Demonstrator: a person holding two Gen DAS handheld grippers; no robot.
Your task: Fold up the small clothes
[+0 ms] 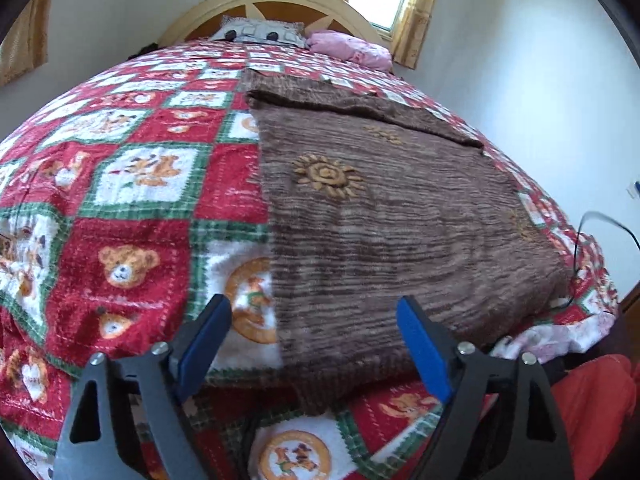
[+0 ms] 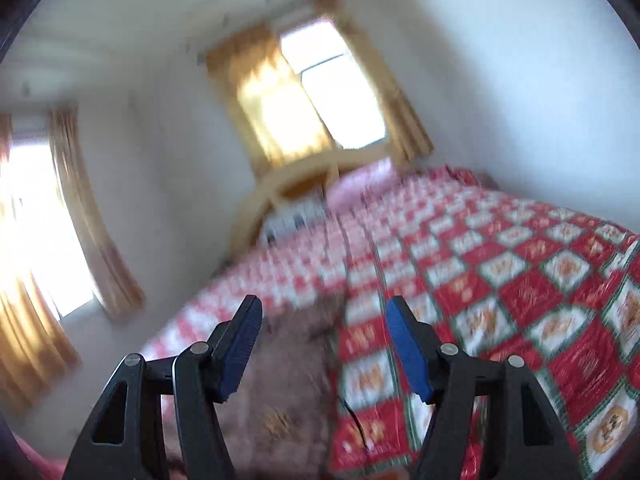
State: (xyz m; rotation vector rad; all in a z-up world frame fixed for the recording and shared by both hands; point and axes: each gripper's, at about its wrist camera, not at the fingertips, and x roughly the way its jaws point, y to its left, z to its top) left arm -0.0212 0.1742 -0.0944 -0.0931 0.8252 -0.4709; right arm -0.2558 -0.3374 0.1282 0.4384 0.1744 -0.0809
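- The brown knit garment [image 1: 392, 216] lies flat on the bed's checked teddy-bear blanket [image 1: 132, 208], towards the right edge, with its near hem hanging just over the foot edge and a sleeve folded across its far end
- The left gripper [image 1: 316, 344] hovers over the near hem with its jaws wide apart; the blue pads [image 1: 204, 344] stand either side of the hem's left corner and neither presses the cloth, so it holds nothing
- The right gripper [image 2: 324, 348] also stands well open and empty; its view is badly smeared, showing only that the garment [image 2: 280, 400] lies below and ahead of it, beside a thin black cable [image 2: 356, 420]
- Risk, as I judge it: the knit is thick and soft, so a bite at the hem could take only the top layer, or pinch the blanket along with it and drag the bedding into the fold
- Lifting one corner without the other would likely skew the garment and undo the sleeve already laid across
- The cable near the right edge of the bed [image 1: 576, 264] could catch under a gripper or be swept along
- No brand, label or readable writing shows; the sun-like embroidered motifs [image 1: 328, 174] on the knit carry no text
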